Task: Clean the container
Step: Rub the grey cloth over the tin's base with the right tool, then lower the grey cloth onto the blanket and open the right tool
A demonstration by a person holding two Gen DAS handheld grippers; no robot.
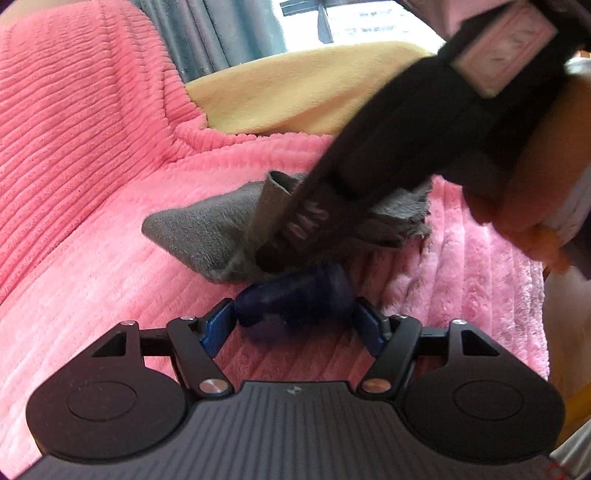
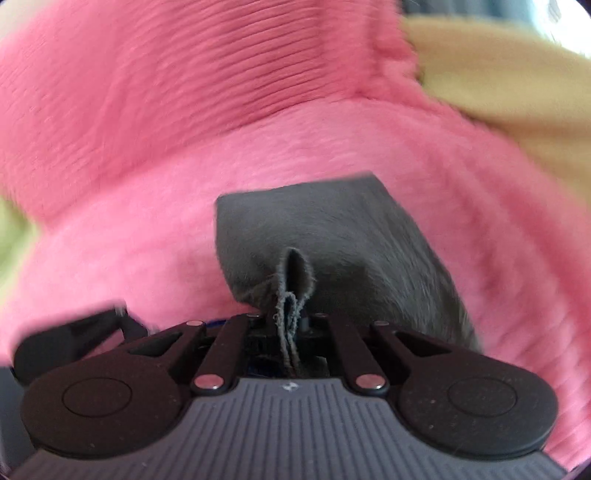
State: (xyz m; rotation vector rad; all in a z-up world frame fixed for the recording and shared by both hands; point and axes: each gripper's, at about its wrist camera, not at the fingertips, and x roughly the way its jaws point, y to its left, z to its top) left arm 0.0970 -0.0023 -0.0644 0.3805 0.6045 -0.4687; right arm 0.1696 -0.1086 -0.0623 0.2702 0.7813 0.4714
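In the left wrist view my left gripper (image 1: 295,295) is shut on a dark blue container (image 1: 295,291), held low over the pink ribbed blanket (image 1: 92,240). My right gripper (image 1: 280,243) reaches in from the upper right and presses a grey cloth (image 1: 192,232) down on the container. In the right wrist view my right gripper (image 2: 290,325) is shut on a fold of the grey cloth (image 2: 332,229), which drapes ahead and hides the container. The view is blurred.
The pink blanket (image 2: 184,110) covers a seat and its backrest. A yellow cover (image 1: 295,88) lies behind it. A window with grey curtains (image 1: 229,29) is at the back. A hand (image 1: 517,206) holds the right gripper at the right.
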